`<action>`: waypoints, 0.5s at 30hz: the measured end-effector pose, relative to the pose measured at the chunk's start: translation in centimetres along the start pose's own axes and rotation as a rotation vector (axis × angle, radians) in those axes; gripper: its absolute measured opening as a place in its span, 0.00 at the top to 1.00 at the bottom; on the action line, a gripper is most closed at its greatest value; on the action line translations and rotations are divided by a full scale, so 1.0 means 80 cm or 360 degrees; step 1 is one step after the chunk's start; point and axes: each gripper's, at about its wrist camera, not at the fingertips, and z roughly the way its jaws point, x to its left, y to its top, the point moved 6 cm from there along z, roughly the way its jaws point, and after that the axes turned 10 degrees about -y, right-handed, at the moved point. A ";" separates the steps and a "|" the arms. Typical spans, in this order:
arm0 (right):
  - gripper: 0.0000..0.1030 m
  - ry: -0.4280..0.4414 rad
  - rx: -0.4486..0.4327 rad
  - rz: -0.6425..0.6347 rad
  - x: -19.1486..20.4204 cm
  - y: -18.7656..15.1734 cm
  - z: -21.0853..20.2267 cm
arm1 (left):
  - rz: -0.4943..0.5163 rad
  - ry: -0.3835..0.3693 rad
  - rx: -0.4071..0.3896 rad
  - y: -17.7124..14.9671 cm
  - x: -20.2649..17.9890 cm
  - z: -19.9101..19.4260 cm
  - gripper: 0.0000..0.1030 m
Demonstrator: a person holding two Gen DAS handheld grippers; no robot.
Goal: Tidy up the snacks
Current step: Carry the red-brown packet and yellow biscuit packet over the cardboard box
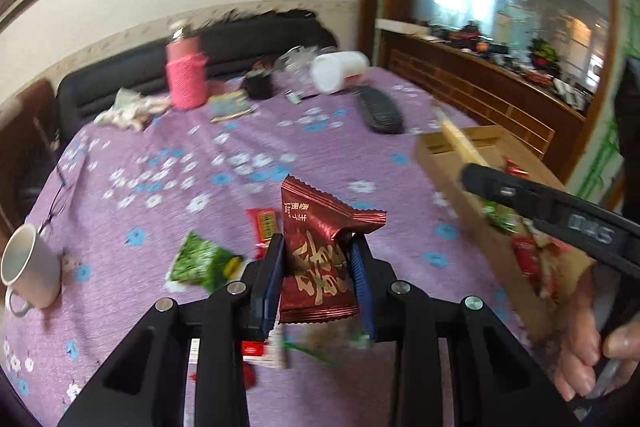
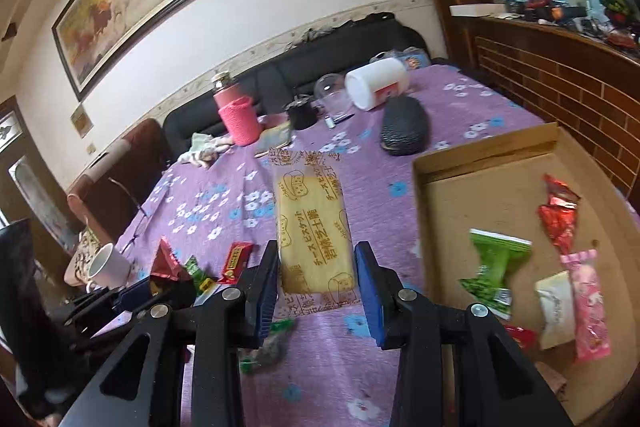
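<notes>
My left gripper (image 1: 318, 267) is shut on a dark red snack packet (image 1: 316, 259) with gold characters and holds it above the purple tablecloth (image 1: 200, 163). My right gripper (image 2: 316, 275) is shut on a long yellow biscuit pack (image 2: 312, 227), held above the cloth left of the cardboard box (image 2: 480, 155). The box holds a green packet (image 2: 494, 271), a red packet (image 2: 560, 215), a pink packet (image 2: 588, 307) and a white one (image 2: 554, 307). In the left wrist view the right gripper (image 1: 560, 215) shows at right, over the box (image 1: 440, 163). A green packet (image 1: 204, 261) and a red one (image 1: 264, 225) lie on the cloth.
A white mug (image 1: 30, 267) stands at the table's left edge, glasses (image 1: 56, 203) behind it. At the far end are a pink flask (image 1: 186, 75), a tipped white tub (image 1: 340, 71), a black case (image 1: 380, 109) and a black cup (image 1: 260, 83). A sofa lies beyond.
</notes>
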 end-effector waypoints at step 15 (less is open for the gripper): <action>0.61 0.0014 0.0070 0.0005 -0.001 -0.025 -0.025 | -0.0057 -0.0019 0.0024 -0.006 0.002 0.000 0.69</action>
